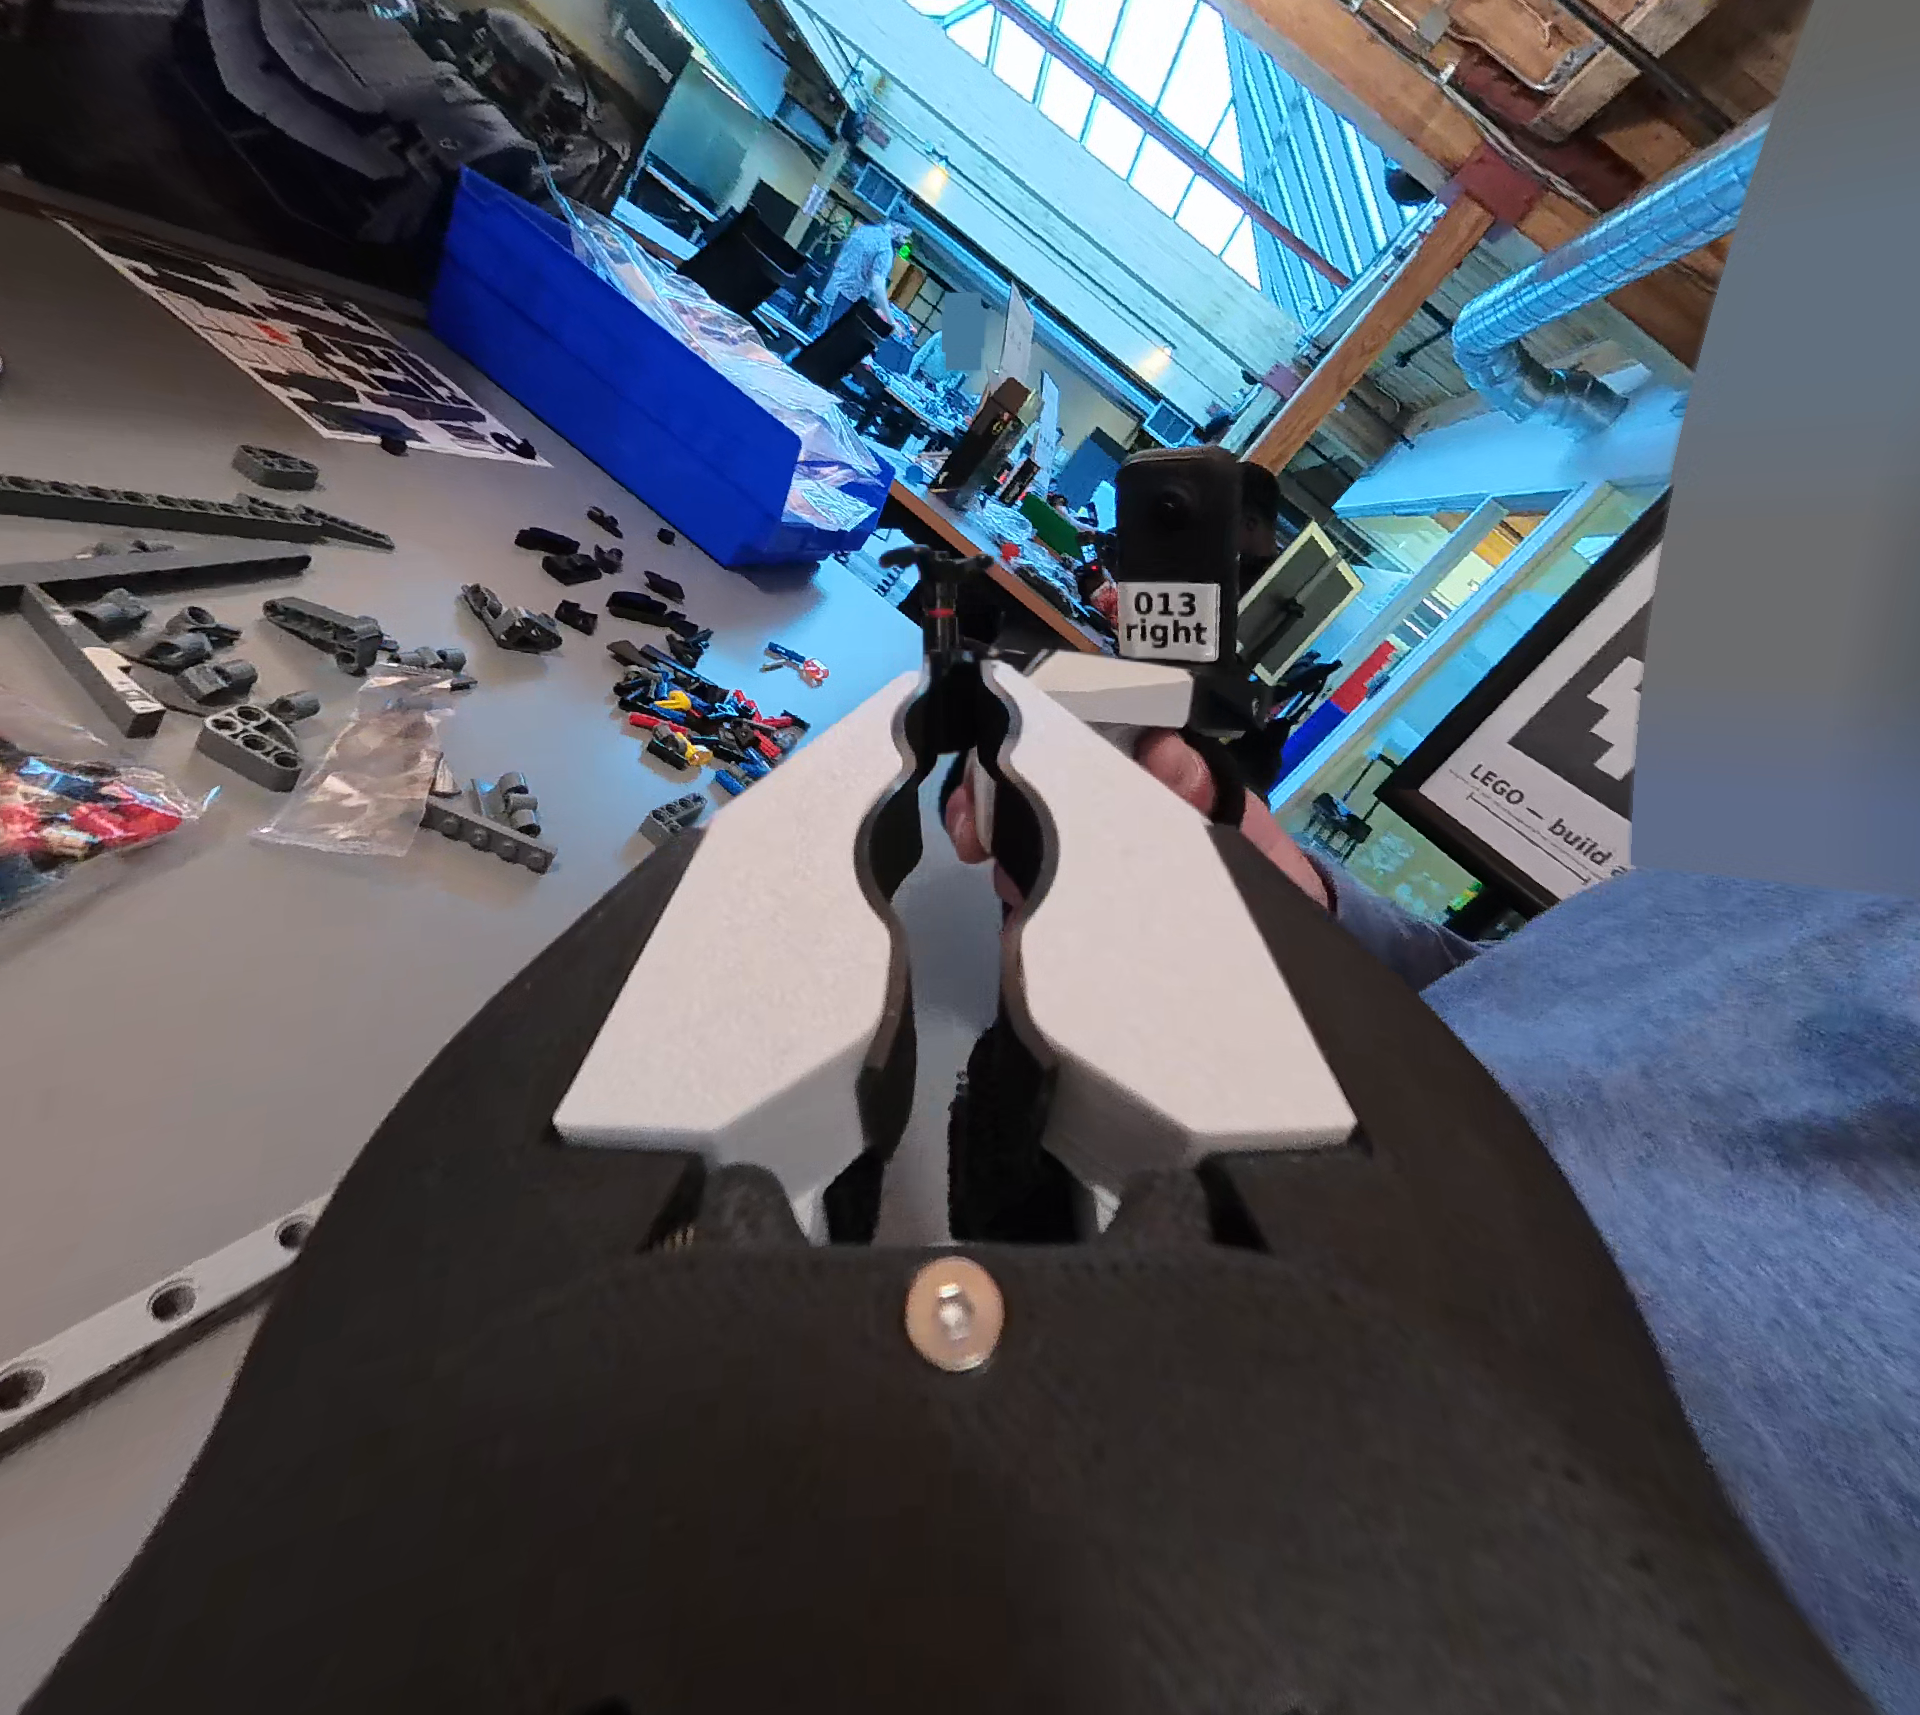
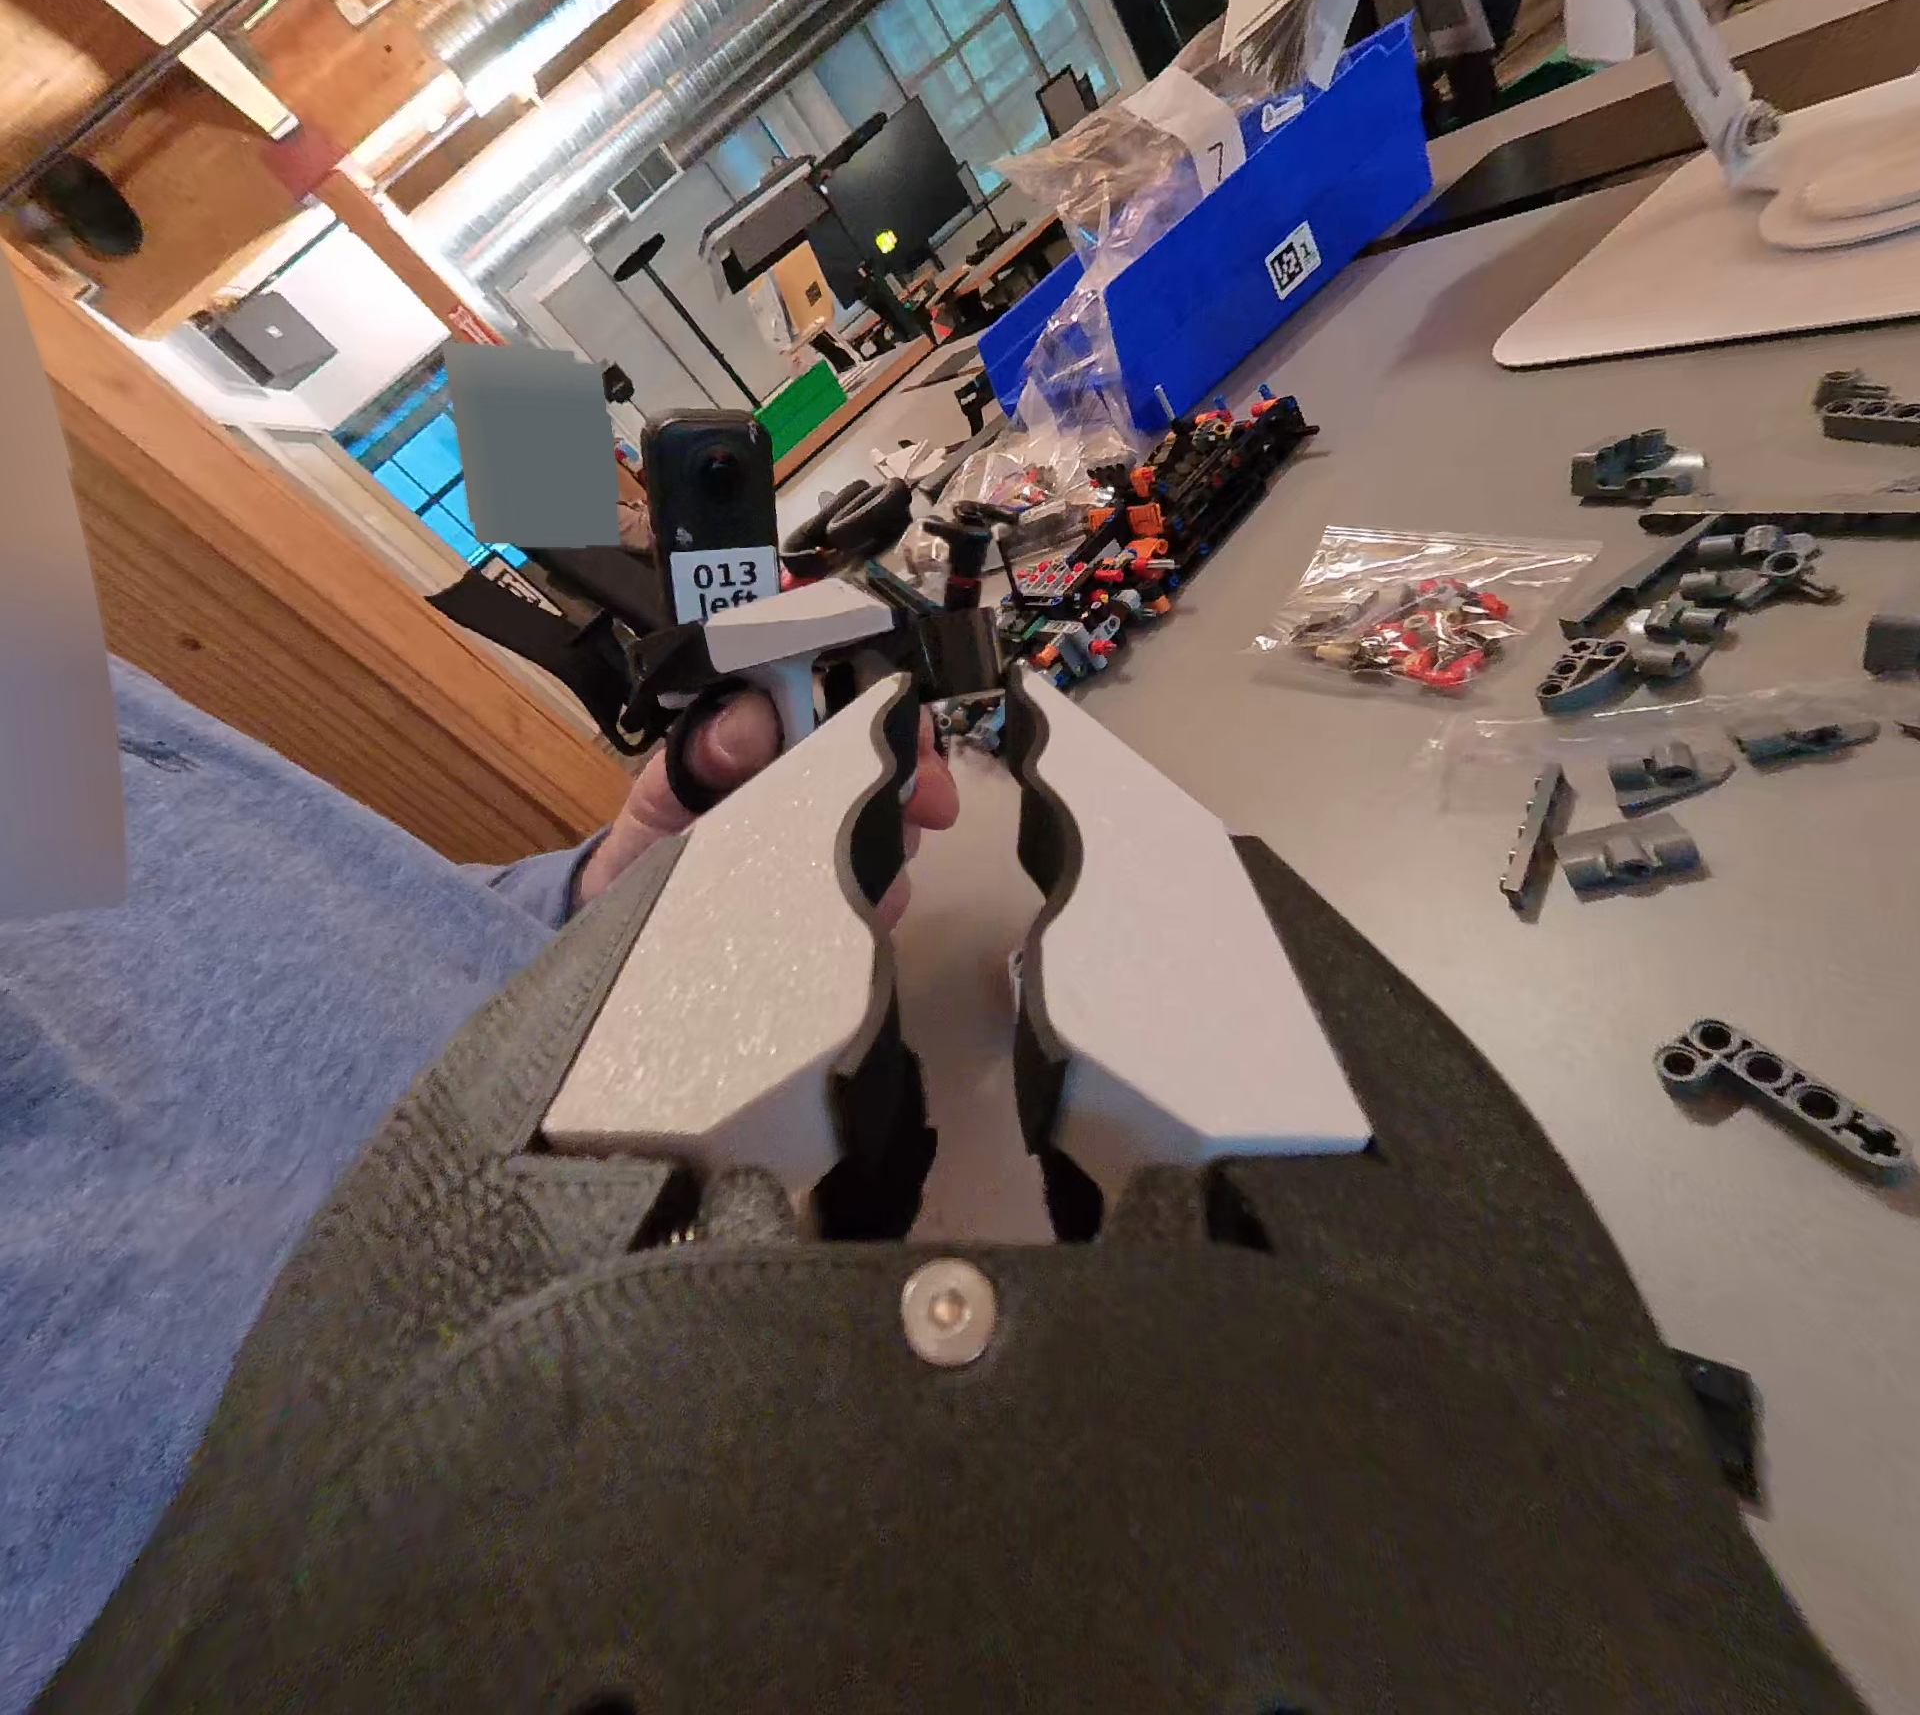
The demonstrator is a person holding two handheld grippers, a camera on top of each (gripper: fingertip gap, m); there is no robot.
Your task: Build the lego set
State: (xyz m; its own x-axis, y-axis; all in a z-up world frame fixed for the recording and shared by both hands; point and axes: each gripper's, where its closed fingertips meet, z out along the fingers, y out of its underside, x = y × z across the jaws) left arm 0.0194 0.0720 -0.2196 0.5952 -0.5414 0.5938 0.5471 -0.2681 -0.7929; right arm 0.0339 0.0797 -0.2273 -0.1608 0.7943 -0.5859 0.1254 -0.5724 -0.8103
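Left gripper [image 1: 954,689] raised off the grey table [image 1: 312,990], fingers narrowly parted, nothing between them; right gripper [image 2: 961,694] likewise, gap narrow, empty; each faces the other. On the table, nearest, a lone grey beam [image 2: 1787,1099]; beyond it loose grey Lego pieces [image 1: 249,657] and a clear bag of red parts [image 2: 1403,605]; farther, a pile of small coloured pins [image 1: 707,715] and a part-built black frame [image 2: 1174,502]; toward the far edge, a blue bin [image 1: 613,377] holding plastic bags.
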